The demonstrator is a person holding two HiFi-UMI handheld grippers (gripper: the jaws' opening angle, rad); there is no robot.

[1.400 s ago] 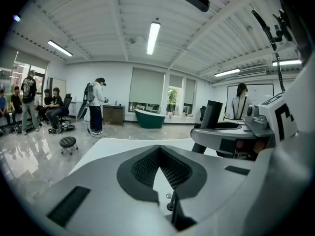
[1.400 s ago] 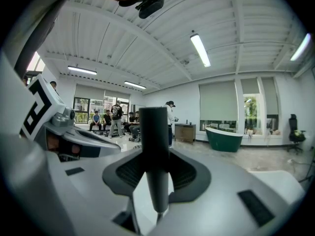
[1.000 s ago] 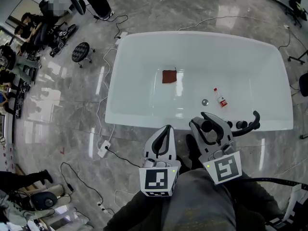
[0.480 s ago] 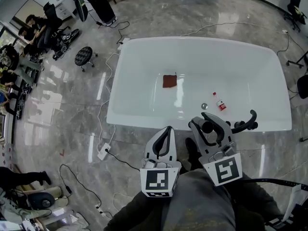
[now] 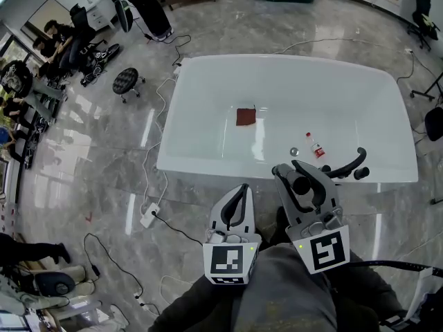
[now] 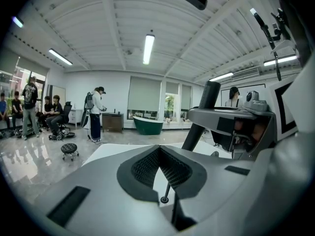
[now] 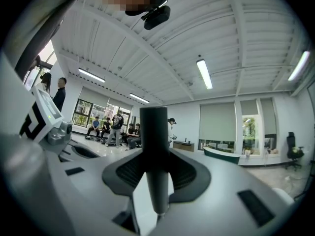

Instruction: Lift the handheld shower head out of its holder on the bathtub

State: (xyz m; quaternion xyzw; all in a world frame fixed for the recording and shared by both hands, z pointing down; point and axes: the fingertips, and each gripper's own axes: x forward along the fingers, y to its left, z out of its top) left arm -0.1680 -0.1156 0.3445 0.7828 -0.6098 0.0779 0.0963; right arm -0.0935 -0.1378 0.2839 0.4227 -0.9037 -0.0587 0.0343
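The white bathtub (image 5: pixel 208 166) lies ahead of me in the head view. My right gripper (image 5: pixel 299 178) is shut on the black cylindrical handle of the shower head (image 5: pixel 302 184), held above the tub's near rim. In the right gripper view the handle (image 7: pixel 153 132) stands upright between the dark pads of that gripper (image 7: pixel 156 167). A black curved fitting (image 5: pixel 346 164) and a black knob (image 5: pixel 360 174) sit on the rim just right of it. My left gripper (image 5: pixel 241 189) is shut on nothing, left of the right one; its pads (image 6: pixel 147 166) meet at the tip.
In the tub lie a red-brown cloth (image 5: pixel 246 116), a small red-labelled bottle (image 5: pixel 317 146) and the drain (image 5: pixel 294 152). A power strip (image 5: pixel 147 218) and cables lie on the marble floor at left, with a black stool (image 5: pixel 124 83) and seated people beyond. A black hose (image 5: pixel 391 262) runs at lower right.
Both grippers have shifted toward the tub rim, and the right one has risen with the black handle in it. The curved fitting and knob now show clear of the right gripper.
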